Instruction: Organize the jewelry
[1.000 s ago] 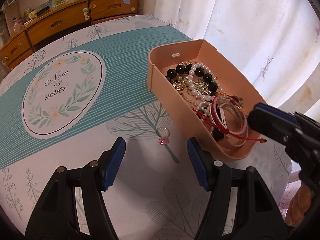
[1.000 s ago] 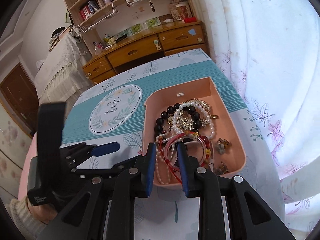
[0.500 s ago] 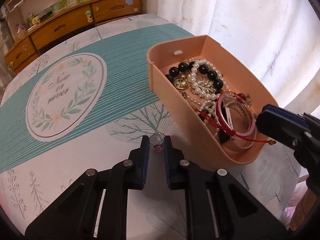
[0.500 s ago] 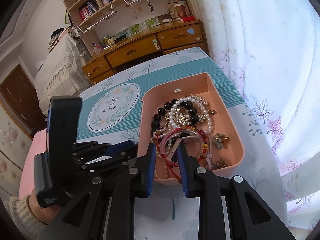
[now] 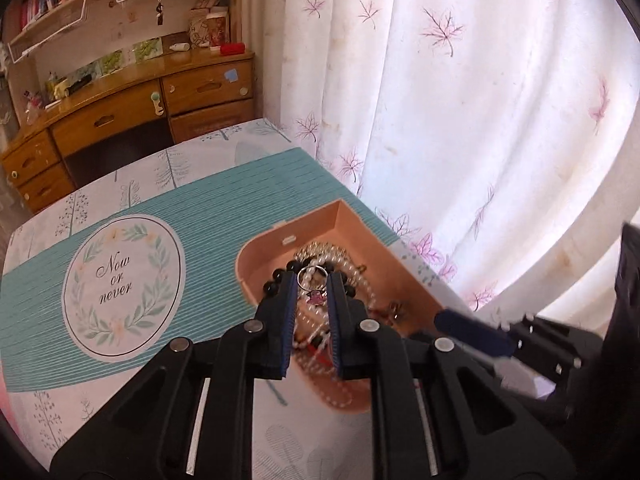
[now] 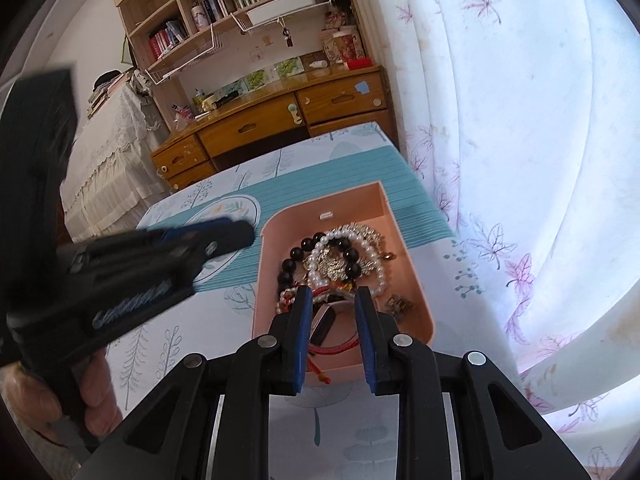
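Observation:
My left gripper (image 5: 313, 282) is shut on a small silver ring with a pink stone (image 5: 314, 285) and holds it above the pink jewelry tray (image 5: 256, 252). The tray holds a black bead bracelet (image 6: 289, 266), pearl strands (image 6: 340, 236), gold pieces and red cord bracelets. My right gripper (image 6: 331, 295) hovers over the tray's near end (image 6: 416, 276), jaws part open with pink and red bangles (image 6: 336, 344) lying between them in the tray. The left gripper also shows blurred in the right wrist view (image 6: 224, 236).
The table has a teal striped cloth with a round "Now or never" print (image 5: 120, 284). A white curtain (image 5: 460, 120) hangs close on the right. A wooden desk with drawers (image 5: 132, 112) and bookshelves stand behind the table.
My left gripper lifted the ring off the tablecloth and carried it right, over the tray. My right gripper's jaws widened over the bangles.

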Available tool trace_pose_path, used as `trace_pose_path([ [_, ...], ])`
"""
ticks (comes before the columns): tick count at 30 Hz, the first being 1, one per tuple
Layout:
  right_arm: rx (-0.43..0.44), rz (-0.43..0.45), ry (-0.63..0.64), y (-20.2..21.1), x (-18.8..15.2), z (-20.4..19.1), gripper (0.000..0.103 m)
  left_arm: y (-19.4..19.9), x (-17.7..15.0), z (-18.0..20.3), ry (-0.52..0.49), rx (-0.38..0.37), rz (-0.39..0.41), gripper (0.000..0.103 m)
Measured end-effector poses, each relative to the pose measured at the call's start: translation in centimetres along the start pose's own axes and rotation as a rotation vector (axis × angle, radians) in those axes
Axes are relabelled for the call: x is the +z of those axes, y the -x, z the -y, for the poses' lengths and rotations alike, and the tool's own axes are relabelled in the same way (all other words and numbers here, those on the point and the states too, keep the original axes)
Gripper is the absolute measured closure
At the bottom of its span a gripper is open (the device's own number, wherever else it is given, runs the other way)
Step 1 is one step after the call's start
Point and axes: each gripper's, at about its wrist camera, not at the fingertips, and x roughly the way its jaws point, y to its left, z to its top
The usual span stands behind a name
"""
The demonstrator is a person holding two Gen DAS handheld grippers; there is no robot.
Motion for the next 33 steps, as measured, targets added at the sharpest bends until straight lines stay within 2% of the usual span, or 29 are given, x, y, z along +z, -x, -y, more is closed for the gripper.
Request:
trace_pose_path([
  [2,-0.002,-0.001,0.008,0.4,-0.3,-0.2,0.08,-0.4,0.6,0.2,0.009,-0.016,-0.025,0.069],
  [3,-0.001,-0.009,0.013,0.5,-0.4,-0.3,0.08,-0.2,0.4,0.2,0.019,-0.018,-0.023,0.04],
  [4,-0.002,-0.016,0.018,0.5,-0.5,-0.4,0.08,0.0,0.4,0.1,0.027,-0.022,-0.018,0.019],
  [7,-0.004,-0.018,0.036,0.9,-1.0,-1.1,0.08,1.1,-0.4,-0.5,0.051,-0.04,0.015,0.017],
  [10,0.002,-0.02,0.055,1.2,-1.1,-1.8,0.08,1.6,-1.6,-1.6,0.081,0.023,-0.026,0.017],
  [15,0.014,-0.028,0.093,1.6,-1.1,-3.5,0.08,4.1,-4.6,-4.4,0.148,0.117,-0.029,0.017],
  [18,0.014,-0.049,0.121,2.0,-1.1,-4.8,0.08,6.2,-6.6,-6.0,0.197,0.164,-0.029,0.017],
  [25,0.066,-0.114,0.178,3.4,-1.0,-8.6,0.079,12.7,-10.9,-8.4,0.318,0.325,-0.011,0.017],
  [27,0.083,-0.123,0.201,4.2,-0.9,-9.9,0.077,14.3,-11.6,-8.5,0.349,0.38,-0.018,0.017],
  [28,0.088,-0.127,0.215,4.7,-1.0,-10.8,0.071,15.0,-11.9,-8.6,0.373,0.4,-0.028,0.017],
  [29,0.085,-0.126,0.229,5.2,-1.0,-11.6,0.066,15.6,-12.2,-8.7,0.399,0.409,-0.035,0.017],
  [33,0.069,-0.115,0.284,6.7,-1.2,-13.8,0.062,17.7,-13.1,-8.8,0.446,0.416,-0.017,0.017],
])
